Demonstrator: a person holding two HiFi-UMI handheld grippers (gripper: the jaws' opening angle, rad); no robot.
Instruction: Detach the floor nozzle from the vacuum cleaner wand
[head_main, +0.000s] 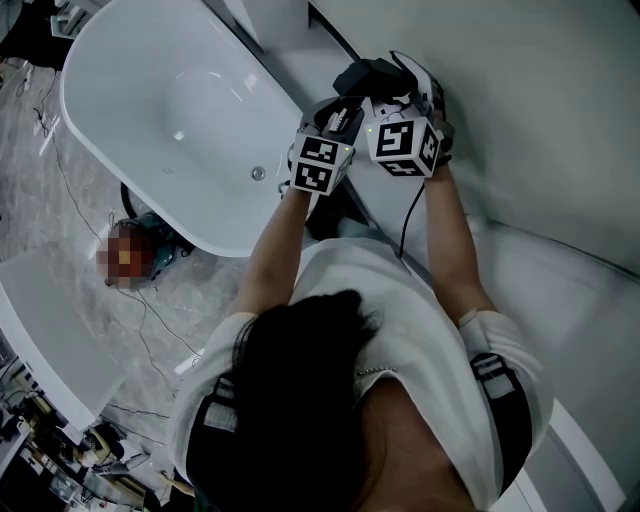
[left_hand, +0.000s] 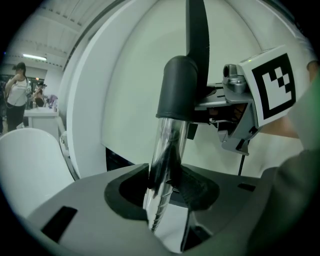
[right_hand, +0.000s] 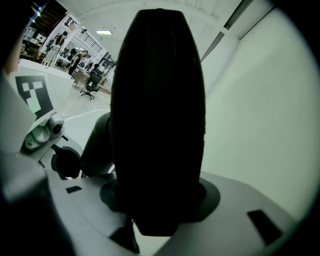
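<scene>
The vacuum wand (left_hand: 167, 150) is a shiny tube with a dark grey collar (left_hand: 177, 90) at its top. It runs down between the jaws of my left gripper (left_hand: 165, 200), whose pads press on it. A flat black floor nozzle (right_hand: 157, 115) fills the right gripper view, and my right gripper (right_hand: 160, 207) is shut on it. In the left gripper view the right gripper (left_hand: 240, 107) reaches in from the right, just past the collar. From the head view both grippers, left (head_main: 335, 118) and right (head_main: 405, 100), stand side by side at a black part (head_main: 368, 75); the join itself is hidden.
A white bathtub (head_main: 150, 110) stands to the left of the grippers, with a white wall (head_main: 540, 110) close on the right. Cables (head_main: 150, 310) trail over the marble floor. A person (left_hand: 17, 90) stands far off in the left gripper view.
</scene>
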